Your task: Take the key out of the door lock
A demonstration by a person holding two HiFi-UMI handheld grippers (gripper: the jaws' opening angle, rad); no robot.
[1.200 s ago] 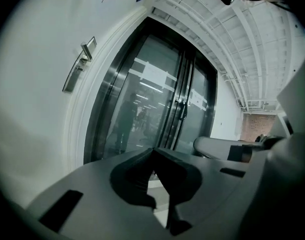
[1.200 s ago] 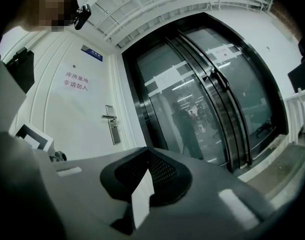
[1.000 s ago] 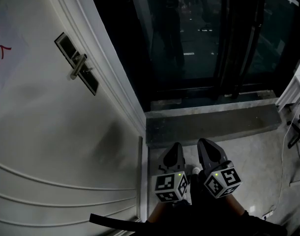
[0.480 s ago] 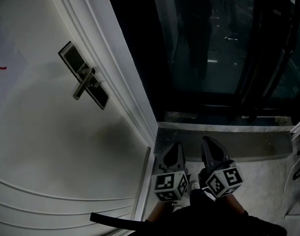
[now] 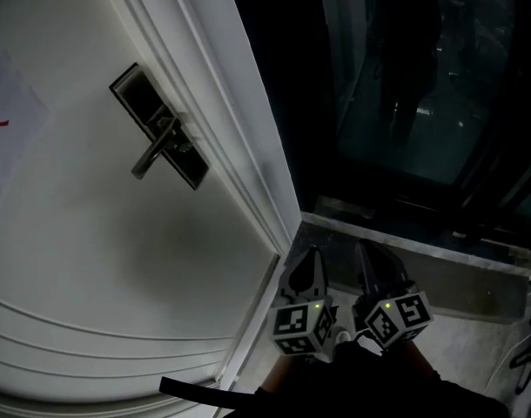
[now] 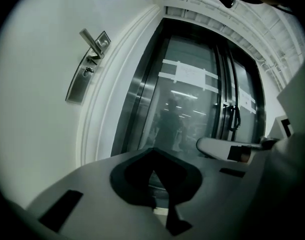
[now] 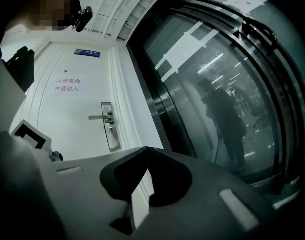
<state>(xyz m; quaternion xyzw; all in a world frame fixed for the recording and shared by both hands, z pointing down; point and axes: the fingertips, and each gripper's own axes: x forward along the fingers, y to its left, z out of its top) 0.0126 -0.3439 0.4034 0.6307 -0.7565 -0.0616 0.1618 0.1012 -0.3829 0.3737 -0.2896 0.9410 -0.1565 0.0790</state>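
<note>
Lock plate (image 5: 160, 129) with lever handle (image 5: 152, 155) sits upper left on the white door (image 5: 91, 259). I can't confirm the key, only a small stub (image 6: 86, 70) under the handle in the left gripper view. Low by the door edge, left gripper (image 5: 310, 261) and right gripper (image 5: 366, 258) hang side by side, well apart from the lock, both with jaws pressed together, holding and touching nothing.

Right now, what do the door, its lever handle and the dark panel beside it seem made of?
Door: white painted, matte, with moulded ridges; wood or metal beneath, unclear. Lever handle: probably brushed metal, silvery sheen. Dark panel: glass, glossy, showing reflections.
</note>
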